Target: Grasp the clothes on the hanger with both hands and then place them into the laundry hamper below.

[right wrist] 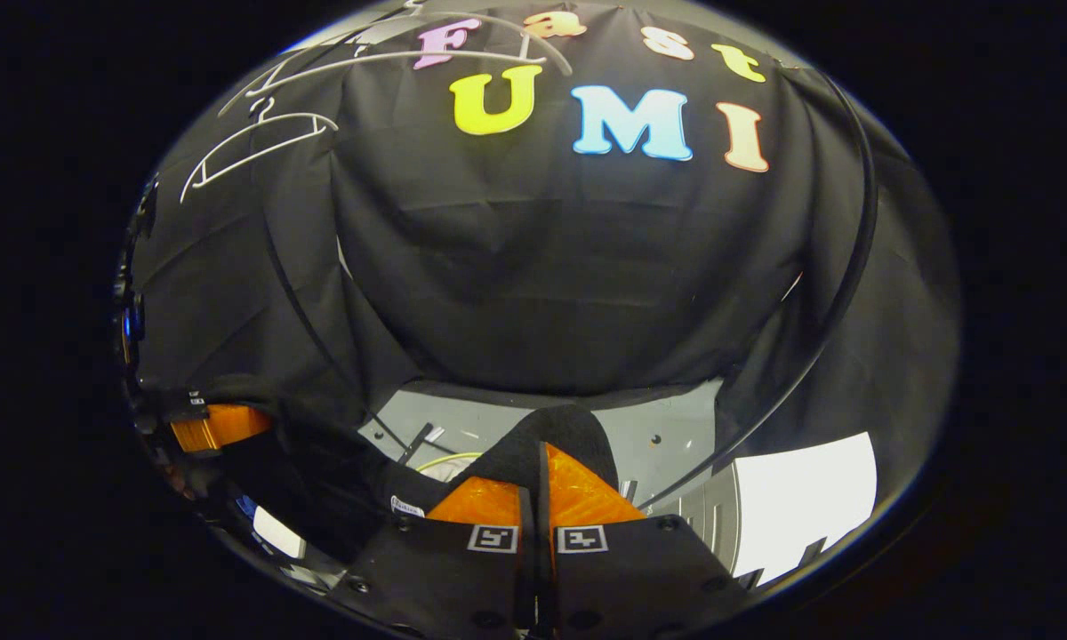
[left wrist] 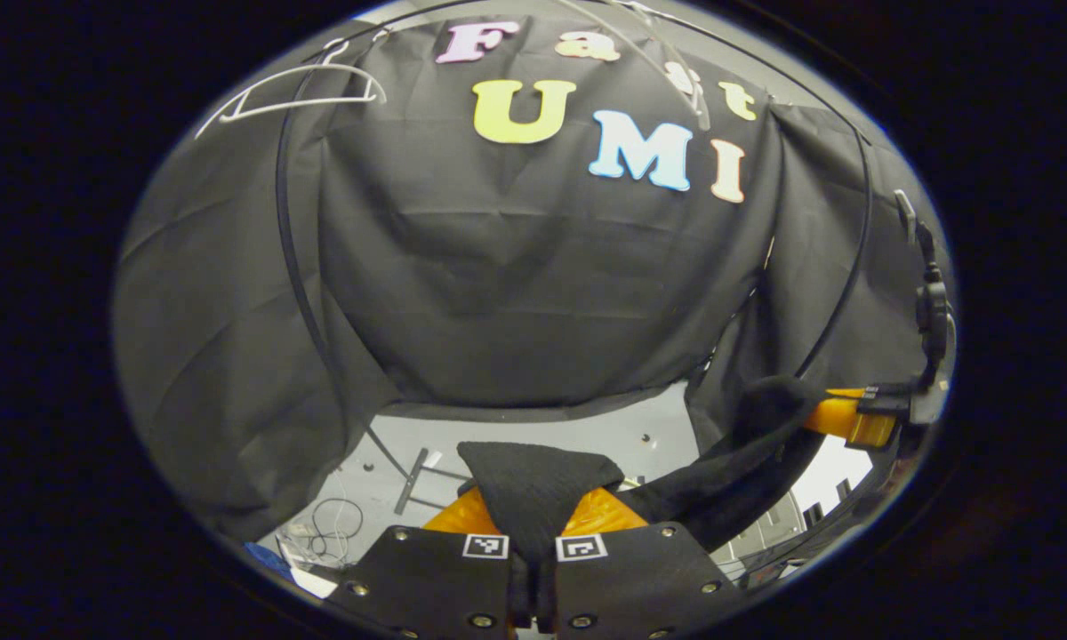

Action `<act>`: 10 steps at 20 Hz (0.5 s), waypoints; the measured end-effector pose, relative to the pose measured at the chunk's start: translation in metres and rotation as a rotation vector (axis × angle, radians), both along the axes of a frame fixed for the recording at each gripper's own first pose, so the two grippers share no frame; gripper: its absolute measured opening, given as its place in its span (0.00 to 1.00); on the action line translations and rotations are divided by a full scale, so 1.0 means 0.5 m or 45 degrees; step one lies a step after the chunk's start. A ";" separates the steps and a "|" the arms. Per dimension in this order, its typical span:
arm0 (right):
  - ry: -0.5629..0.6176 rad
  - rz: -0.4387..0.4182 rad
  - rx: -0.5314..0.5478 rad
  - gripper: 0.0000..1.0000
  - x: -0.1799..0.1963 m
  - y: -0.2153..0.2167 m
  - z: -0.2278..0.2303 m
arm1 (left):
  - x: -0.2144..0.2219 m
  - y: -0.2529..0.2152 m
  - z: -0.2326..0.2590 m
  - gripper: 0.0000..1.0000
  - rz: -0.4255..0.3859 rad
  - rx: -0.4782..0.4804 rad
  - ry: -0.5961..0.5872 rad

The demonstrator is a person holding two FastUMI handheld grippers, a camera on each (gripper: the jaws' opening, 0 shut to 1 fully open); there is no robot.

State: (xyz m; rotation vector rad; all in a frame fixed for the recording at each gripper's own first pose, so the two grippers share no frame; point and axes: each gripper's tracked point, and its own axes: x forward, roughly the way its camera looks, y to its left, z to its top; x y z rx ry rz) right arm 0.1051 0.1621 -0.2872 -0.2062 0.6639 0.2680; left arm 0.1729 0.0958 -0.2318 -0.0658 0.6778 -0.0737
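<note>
Hangers [left wrist: 298, 93] appear at the upper left of the left gripper view: thin white wire, bare, high against the black cloth wall [left wrist: 516, 284]. A black curved rod [left wrist: 293, 258] runs down in front of the cloth below them. Lower left, I see loose cables [left wrist: 333, 520] on the grey floor [left wrist: 622, 436].

At bottom centre, my left gripper [left wrist: 532, 524] has its fingers drawn together on a fold of the black garment [left wrist: 533, 484]; the cloth stands up between the two fingers and both press on it. From there the garment stretches rightward as a dark band to the right gripper [left wrist: 840, 413], seen at the far right edge, where the cloth wraps its fingers.

In the right gripper view, the left gripper [right wrist: 218, 425] sits at the far left edge with the black garment [right wrist: 320, 471] hanging from it. A small white tag [right wrist: 406, 508] shows on the fabric left of centre. At bottom centre, my right gripper [right wrist: 536, 498] is closed to a narrow slit, with the garment edge pinched between its fingers and rising just behind them. White hangers [right wrist: 258, 147] sit at the upper left. I cannot identify the laundry hamper in either view.
</note>
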 end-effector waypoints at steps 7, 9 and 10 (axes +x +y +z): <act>0.143 -0.046 -0.009 0.04 -0.007 -0.002 -0.069 | 0.006 -0.013 0.005 0.05 -0.075 0.044 0.069; 0.186 -0.064 0.000 0.07 -0.006 -0.001 -0.081 | 0.010 -0.011 0.001 0.06 -0.096 0.049 0.089; 0.218 -0.073 0.008 0.08 -0.006 0.002 -0.096 | 0.007 -0.013 -0.011 0.06 -0.101 0.050 0.105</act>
